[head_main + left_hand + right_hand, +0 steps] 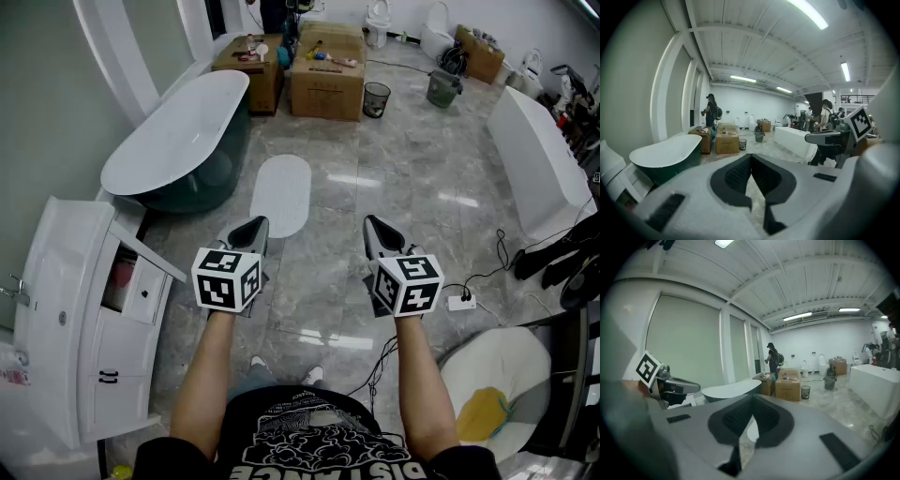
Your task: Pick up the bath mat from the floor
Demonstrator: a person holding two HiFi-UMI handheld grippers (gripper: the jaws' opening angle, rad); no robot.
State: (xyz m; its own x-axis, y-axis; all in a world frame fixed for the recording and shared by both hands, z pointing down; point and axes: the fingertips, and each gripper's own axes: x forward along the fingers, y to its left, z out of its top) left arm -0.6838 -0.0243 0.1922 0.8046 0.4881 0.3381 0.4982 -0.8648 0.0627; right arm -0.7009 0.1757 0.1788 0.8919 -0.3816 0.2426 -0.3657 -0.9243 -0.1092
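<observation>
A white oval bath mat (283, 194) lies flat on the grey marble floor beside the tub. Through the right gripper's jaws a sliver of the mat (753, 430) shows. My left gripper (251, 231) is held in the air short of the mat's near end, shut with nothing in it. My right gripper (379, 232) hangs level with it, to the right of the mat, also shut and empty. In the left gripper view the left gripper (750, 165) has its pads together, and in the right gripper view the right gripper (752, 408) does too.
A white and dark green bathtub (178, 139) stands left of the mat. A white cabinet (84, 309) with an open door is at near left. Cardboard boxes (327, 80) and a bin (376, 98) sit at the back. A white tub (541, 169) and cables (469, 286) are at right.
</observation>
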